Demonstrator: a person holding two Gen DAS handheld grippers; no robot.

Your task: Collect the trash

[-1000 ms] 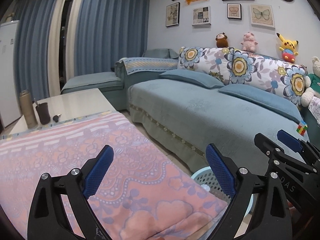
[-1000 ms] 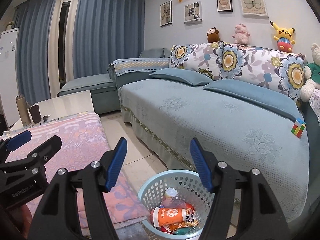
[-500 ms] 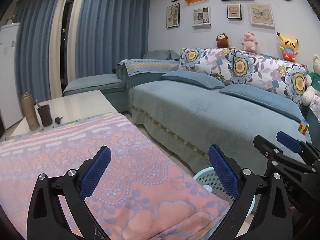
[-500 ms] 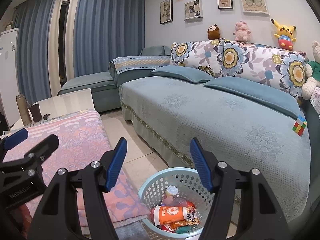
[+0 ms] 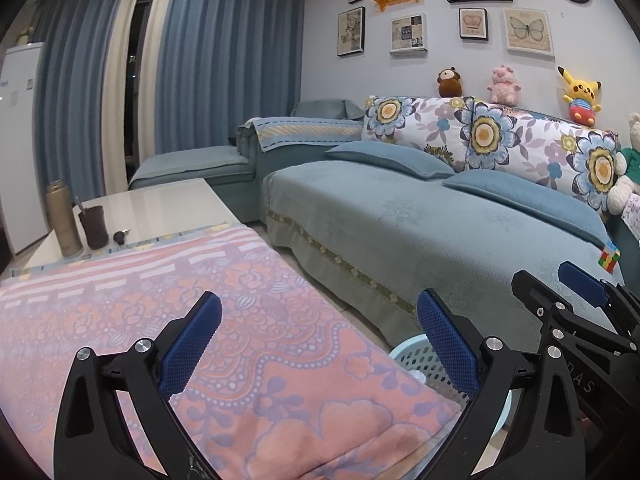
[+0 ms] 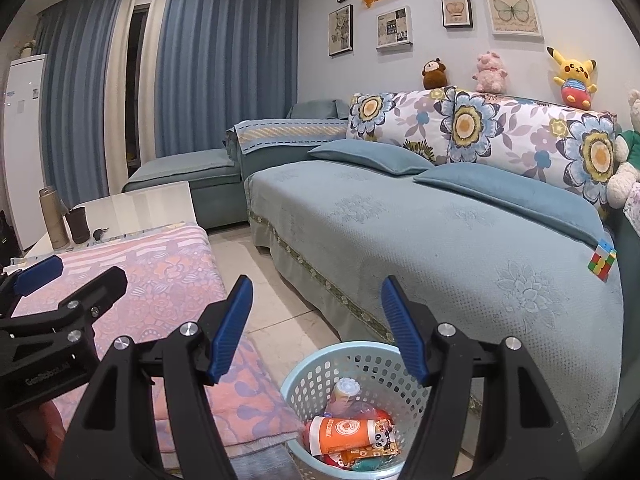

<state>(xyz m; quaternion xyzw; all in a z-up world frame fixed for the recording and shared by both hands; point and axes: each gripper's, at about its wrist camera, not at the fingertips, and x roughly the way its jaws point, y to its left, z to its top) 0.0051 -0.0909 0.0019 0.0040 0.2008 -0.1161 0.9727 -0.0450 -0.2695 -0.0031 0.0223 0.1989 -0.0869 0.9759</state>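
Holding both grippers released, left gripper (image 5: 320, 344) above the pink-clothed bench (image 5: 120, 292), your right gripper (image 6: 316, 328) hung over the blue basket (image 6: 308, 376); trash, an orange cup (image 6: 344, 434) and wrappers, lay inside beside the sofa (image 6: 440, 232).

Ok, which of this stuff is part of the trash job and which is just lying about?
Job:
- basket, on the floor by the sofa
- orange cup, bottle and wrappers inside it
- left tool and right tool, both open and empty

Lying about:
- flask, dark cup, keys on the table
- puzzle cube on the sofa
- plush toys
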